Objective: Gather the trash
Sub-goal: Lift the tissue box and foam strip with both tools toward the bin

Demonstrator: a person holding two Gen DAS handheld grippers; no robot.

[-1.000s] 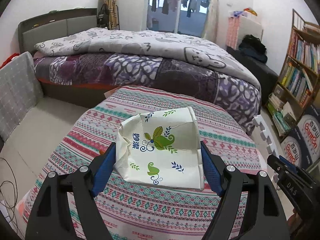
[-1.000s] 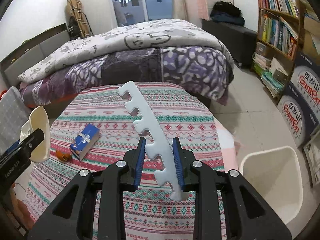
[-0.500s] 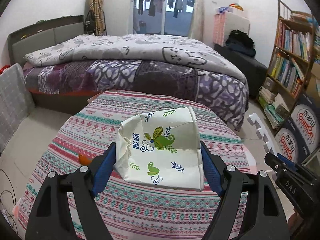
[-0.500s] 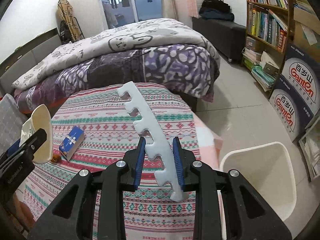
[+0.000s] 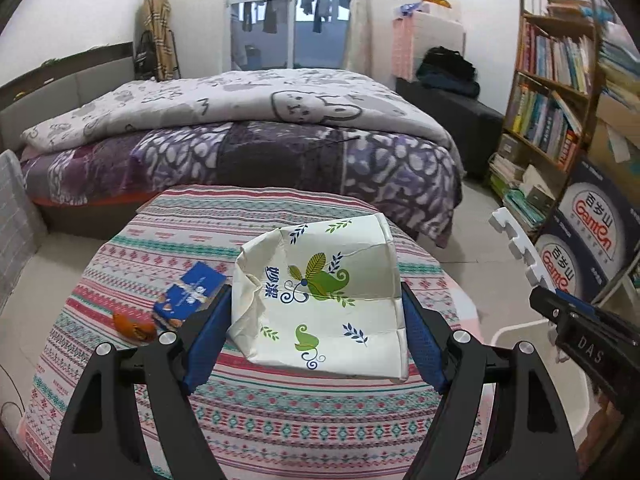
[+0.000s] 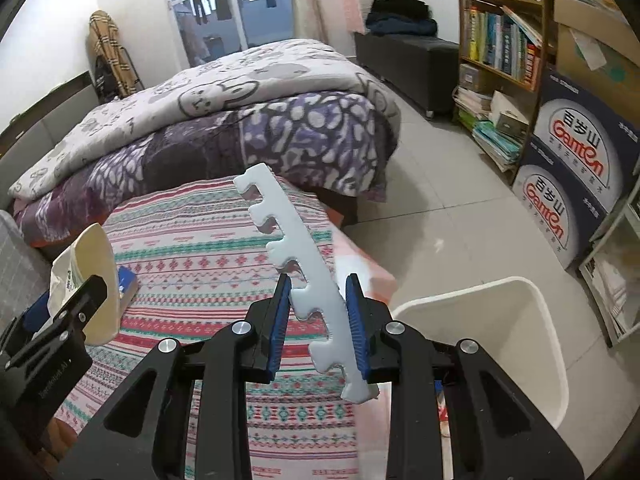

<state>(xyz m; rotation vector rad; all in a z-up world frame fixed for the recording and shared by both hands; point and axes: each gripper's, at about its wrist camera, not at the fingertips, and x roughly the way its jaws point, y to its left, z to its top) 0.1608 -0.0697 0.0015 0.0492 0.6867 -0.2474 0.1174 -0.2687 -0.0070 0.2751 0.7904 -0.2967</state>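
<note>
foam, notched and white, sits pinched in my right gripper [image 6: 316, 320] above the white bin's [image 6: 536, 320] rim; my left gripper [image 5: 316, 332] clamps a crumpled paper cup [image 5: 320, 296] over the patterned tablecloth [image 5: 280, 420].

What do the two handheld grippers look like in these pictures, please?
The left gripper and right gripper look alike: black angular frames with triangular cut-outs, silver round bolts at the joints, and ribbed blue pads lining the fingers. The right one's side carries white lettering reading DAS in the left wrist view. No hands, sleeves or cables show.
</note>
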